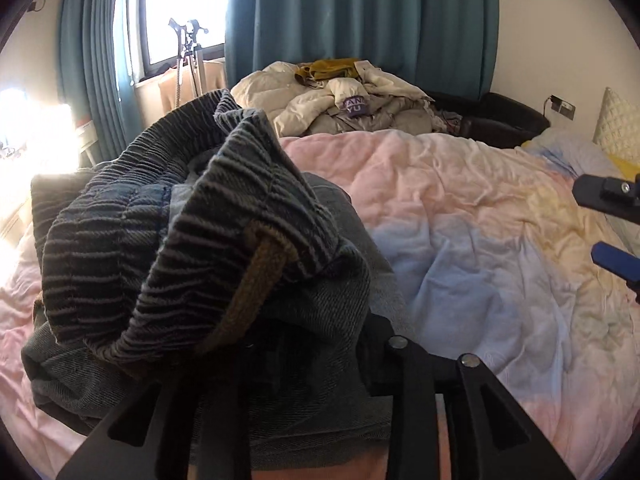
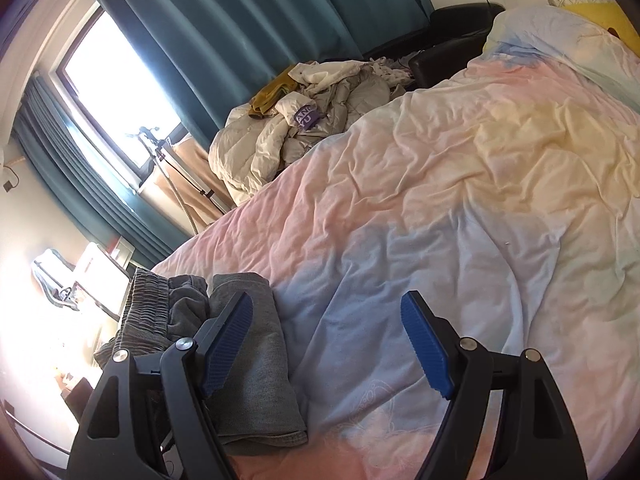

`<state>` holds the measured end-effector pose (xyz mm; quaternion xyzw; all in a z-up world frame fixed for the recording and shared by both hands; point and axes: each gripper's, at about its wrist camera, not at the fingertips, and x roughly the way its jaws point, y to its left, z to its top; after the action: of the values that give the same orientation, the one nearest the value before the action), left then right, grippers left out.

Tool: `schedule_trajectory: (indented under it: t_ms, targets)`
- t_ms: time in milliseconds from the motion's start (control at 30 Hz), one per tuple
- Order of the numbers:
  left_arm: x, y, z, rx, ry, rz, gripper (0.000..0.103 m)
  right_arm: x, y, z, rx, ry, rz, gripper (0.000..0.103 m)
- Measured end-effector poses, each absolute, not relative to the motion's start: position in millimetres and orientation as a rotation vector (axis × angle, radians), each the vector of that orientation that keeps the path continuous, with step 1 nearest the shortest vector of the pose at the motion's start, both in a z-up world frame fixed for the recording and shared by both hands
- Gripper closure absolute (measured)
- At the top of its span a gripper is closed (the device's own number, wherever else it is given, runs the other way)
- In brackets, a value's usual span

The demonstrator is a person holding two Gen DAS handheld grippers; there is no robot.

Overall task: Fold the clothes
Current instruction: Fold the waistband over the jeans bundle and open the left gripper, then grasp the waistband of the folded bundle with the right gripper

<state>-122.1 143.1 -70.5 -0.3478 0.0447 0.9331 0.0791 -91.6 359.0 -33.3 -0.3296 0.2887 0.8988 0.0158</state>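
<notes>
Left wrist view: my left gripper [image 1: 256,360] jaws clamp the grey trousers [image 1: 168,240], bunched at the bed's [image 2: 440,160] near left. Right gripper [image 2: 328,344] jaws gape, empty. I judge the waistband could slip.

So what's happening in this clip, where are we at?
A person is folding clothes on a bed. The left gripper is shut on grey drawstring trousers, bunched at the waistband. The right gripper is open and empty above the pastel duvet. A heap of unfolded clothes waits behind.
</notes>
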Motion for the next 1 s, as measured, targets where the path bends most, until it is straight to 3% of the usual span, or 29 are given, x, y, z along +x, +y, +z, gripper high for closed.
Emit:
schedule_trajectory:
  t_ms: [200, 467, 767, 1000]
  targets:
    - [-91.4, 142.4, -62.3, -0.989, 0.108, 2.703, 0.040, -82.6, 349.6, -18.5, -0.938, 0.888, 2.915, 0.026]
    - [-46.4, 118.1, -23.7, -0.885, 0.179, 2.667, 0.040, -73.4, 330.7, -2.4, -0.906, 0.785, 3.029, 0.026]
    - [-23.4, 52.2, 25.7, -0.800, 0.090, 2.729, 0.040, -83.6, 275.4, -16.8, -0.987, 0.672, 3.166, 0.026]
    - [-44.9, 2.0, 21.2, -0.785, -0.035, 2.824, 0.040, -91.5, 232.4, -28.0, -1.052, 0.574, 3.269, 0.026]
